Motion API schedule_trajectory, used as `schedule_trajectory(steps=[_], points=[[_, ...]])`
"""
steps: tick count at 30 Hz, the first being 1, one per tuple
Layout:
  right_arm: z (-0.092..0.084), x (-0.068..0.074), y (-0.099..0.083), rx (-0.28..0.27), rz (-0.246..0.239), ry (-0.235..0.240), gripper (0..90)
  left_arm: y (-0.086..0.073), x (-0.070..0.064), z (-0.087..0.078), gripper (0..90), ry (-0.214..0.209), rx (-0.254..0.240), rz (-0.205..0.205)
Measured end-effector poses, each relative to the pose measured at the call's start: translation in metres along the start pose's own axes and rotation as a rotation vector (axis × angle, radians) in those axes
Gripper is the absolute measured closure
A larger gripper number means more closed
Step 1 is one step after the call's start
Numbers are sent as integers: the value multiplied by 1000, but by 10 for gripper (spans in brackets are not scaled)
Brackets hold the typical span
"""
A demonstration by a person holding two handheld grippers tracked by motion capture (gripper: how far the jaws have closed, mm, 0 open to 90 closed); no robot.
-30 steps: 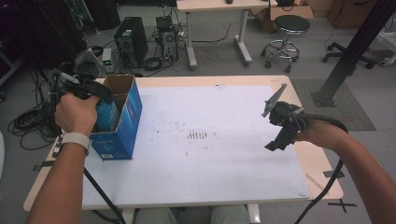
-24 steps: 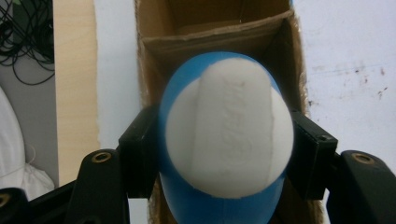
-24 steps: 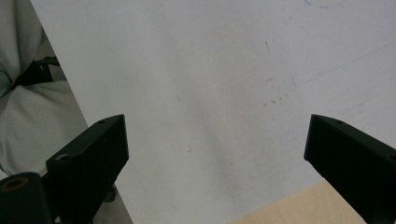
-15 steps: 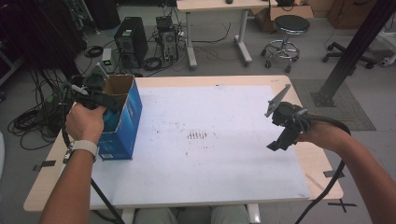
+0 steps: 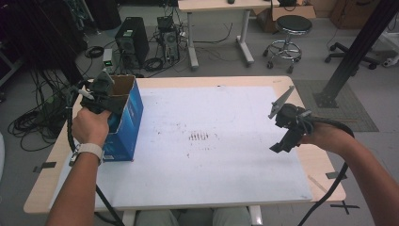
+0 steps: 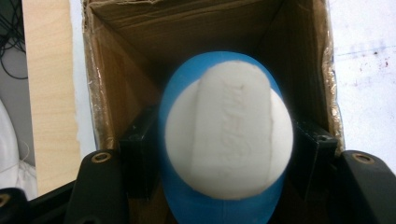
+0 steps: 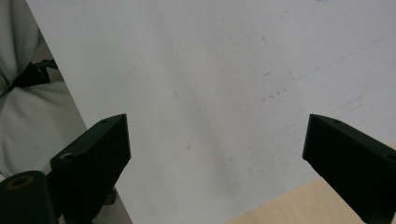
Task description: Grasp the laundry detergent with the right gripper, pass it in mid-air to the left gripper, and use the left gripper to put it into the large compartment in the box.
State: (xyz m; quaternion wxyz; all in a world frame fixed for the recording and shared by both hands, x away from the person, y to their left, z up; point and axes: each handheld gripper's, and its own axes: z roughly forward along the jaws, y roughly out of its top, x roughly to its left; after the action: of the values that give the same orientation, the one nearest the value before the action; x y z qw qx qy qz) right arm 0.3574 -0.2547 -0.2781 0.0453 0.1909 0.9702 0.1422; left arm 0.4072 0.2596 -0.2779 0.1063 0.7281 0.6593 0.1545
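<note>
- High view: left hand-held gripper (image 5: 101, 89) sat at the mouth of the blue cardboard box (image 5: 123, 120) near the left edge of the tabletop (image 5: 226, 188). A second before, it had been lower and farther left, beside the box's outer wall; half a second before, it was part-way up. It had travelled up and over the open top, so the load was now lined up with the opening, and I judge the work to be at the point of lowering or dropping it in. The right hand-held gripper (image 5: 282, 141) hung over the right side of the tabletop, well apart from the box, in nearly the same place as in both earlier frames; the box had not shifted either.
- Left gripper view: the jaws were pinching a blue and white ball (image 6: 226, 140), one black pad pressed against each side of it. The ball hung between the brown inner walls of the box (image 6: 116, 70), inside or just above the opening; how deep it sat could not be told. No other contents could be made out past the ball.
- Right gripper view: the jaws stood spread wide with nothing between them, over the white sheet (image 7: 210, 93) covering the tabletop, near its edge where bare wood (image 7: 280, 210) showed. This gripper appeared idle, and I judge it had no part in the step in hand.
</note>
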Motion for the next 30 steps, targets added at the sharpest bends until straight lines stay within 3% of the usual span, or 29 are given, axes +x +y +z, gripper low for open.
schedule_trajectory(steps=[11, 14, 24, 30], points=[[-1, 3, 1, 1, 0, 0, 76, -2, 6, 0, 375, -19, -12, -5], [-2, 4, 0, -1, 1, -2, 76, -1, 8, -2, 320, -41, -3, -7], [-12, 8, -4, -14, 2, -17, 74, 4, 13, -36, 193, -65, -31, -12], [-18, 12, -6, -19, 4, -27, 73, 6, 7, -62, 180, -38, -59, 30]])
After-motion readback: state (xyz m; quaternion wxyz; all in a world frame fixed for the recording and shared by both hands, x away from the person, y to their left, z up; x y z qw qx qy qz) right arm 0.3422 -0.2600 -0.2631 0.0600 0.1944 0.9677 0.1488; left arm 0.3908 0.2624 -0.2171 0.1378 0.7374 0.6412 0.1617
